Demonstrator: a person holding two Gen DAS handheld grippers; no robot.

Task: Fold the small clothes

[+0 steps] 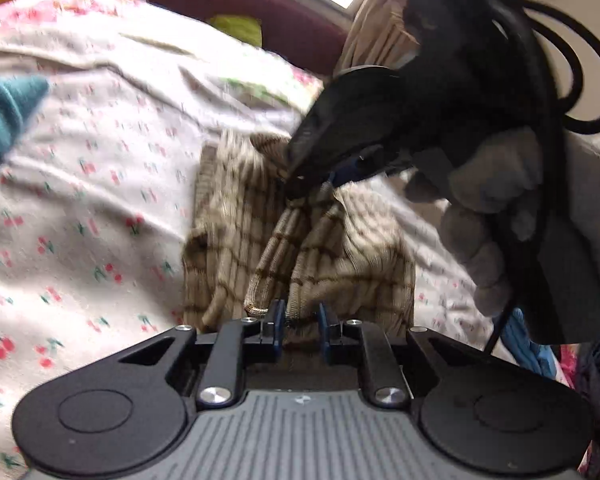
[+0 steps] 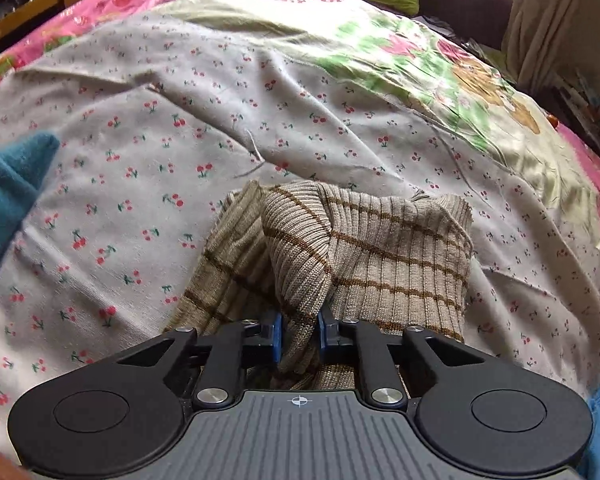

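Now both claws on striped knit (image 2: 380, 248)

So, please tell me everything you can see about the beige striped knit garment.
The beige striped knit garment looks like soft ribbed knit, beige with thin brown stripes. It lies crumpled and partly lifted on the cherry-print sheet. The right gripper pinches a fold of it between blue pads, and the left gripper grips another bunched part. Its full shape is hidden by the folds.

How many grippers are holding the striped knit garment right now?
2. The left gripper clamps one bunched fold of the striped garment; the right gripper clamps another fold, up off the cherry-print sheet.
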